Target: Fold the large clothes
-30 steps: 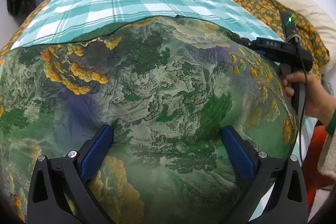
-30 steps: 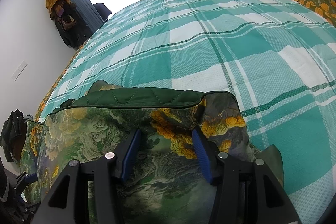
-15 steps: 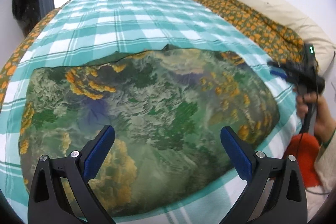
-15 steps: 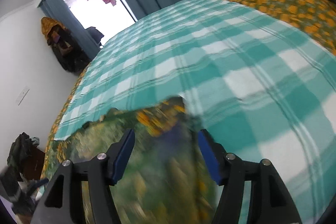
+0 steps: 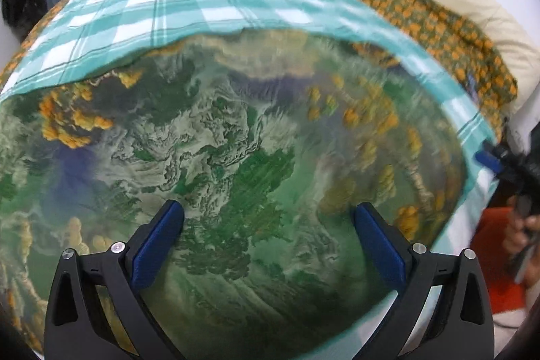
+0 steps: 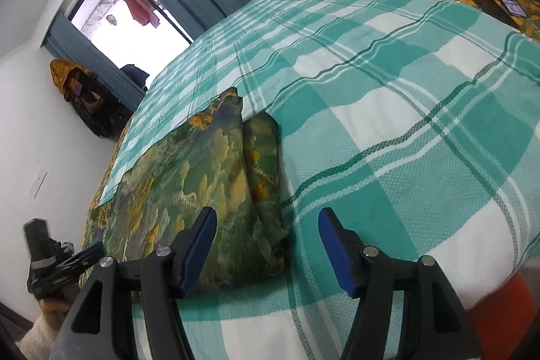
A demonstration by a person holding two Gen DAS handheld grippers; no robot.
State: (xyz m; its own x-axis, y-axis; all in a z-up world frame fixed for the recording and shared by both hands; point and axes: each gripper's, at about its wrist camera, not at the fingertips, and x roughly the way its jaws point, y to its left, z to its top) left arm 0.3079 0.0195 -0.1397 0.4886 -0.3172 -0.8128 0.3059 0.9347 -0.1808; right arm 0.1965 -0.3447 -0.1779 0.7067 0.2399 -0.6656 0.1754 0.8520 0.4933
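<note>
I find the folded garment [image 6: 209, 184] lying on the bed [image 6: 422, 130], near its front edge. Left gripper [image 5: 268, 245] hangs above it, fingers spread, empty. Right gripper [image 6: 266, 245] sits beside the garment's right edge, fingers released, empty. Risk, in my judgement: the stacked layers could slide apart if a finger snags one layer.

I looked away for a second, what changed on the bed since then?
The right gripper let go of the folded green printed garment's corner and drew back off its edge, jaws open and empty over the checked sheet. The garment stayed folded; the left gripper stayed open above it.
</note>
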